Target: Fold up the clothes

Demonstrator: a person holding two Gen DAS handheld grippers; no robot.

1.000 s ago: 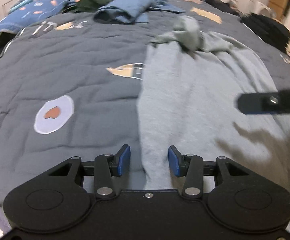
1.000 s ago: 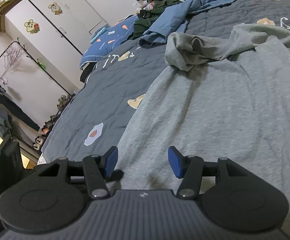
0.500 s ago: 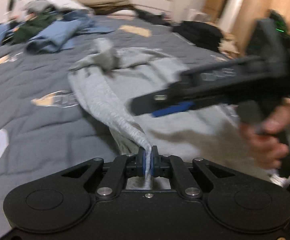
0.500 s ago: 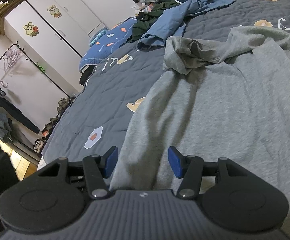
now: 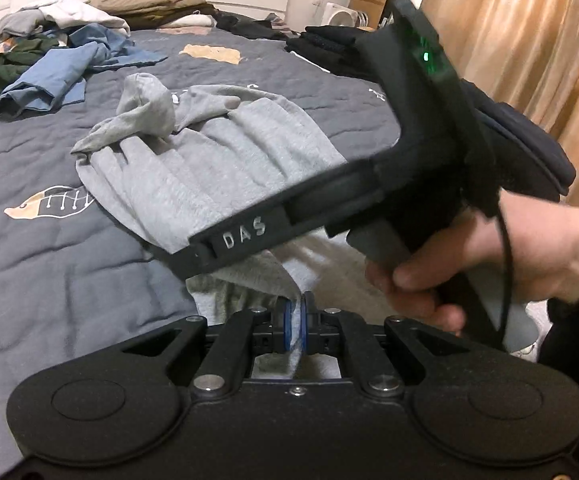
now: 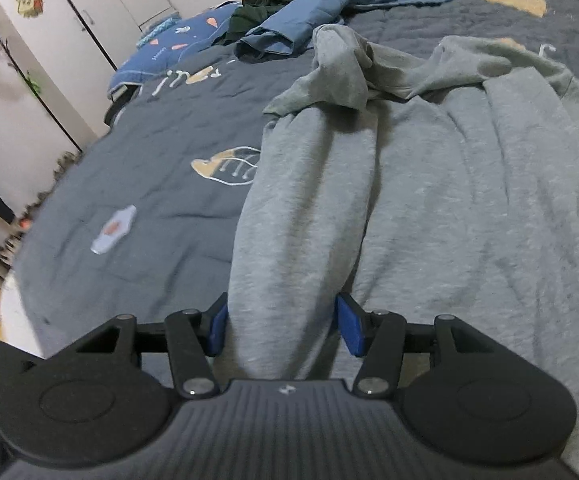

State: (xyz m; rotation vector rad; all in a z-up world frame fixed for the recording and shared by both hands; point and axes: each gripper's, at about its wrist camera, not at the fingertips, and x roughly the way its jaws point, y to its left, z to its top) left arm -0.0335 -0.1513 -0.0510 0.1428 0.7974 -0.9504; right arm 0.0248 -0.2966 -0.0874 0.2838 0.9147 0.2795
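Since a second ago, the left gripper has pinched the hoodie edge and is lifting it off the bed. The right gripper is spread wide around the sleeve, likely getting ready to grab it for folding.

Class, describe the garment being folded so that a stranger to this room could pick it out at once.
Start at the dark grey quilted bedspread. Spread across its middle, nearest both grippers, lies a light grey sweatshirt. Unlike the crumpled blue garments heaped farther back, it is pale, plain, and pinched by the left gripper.
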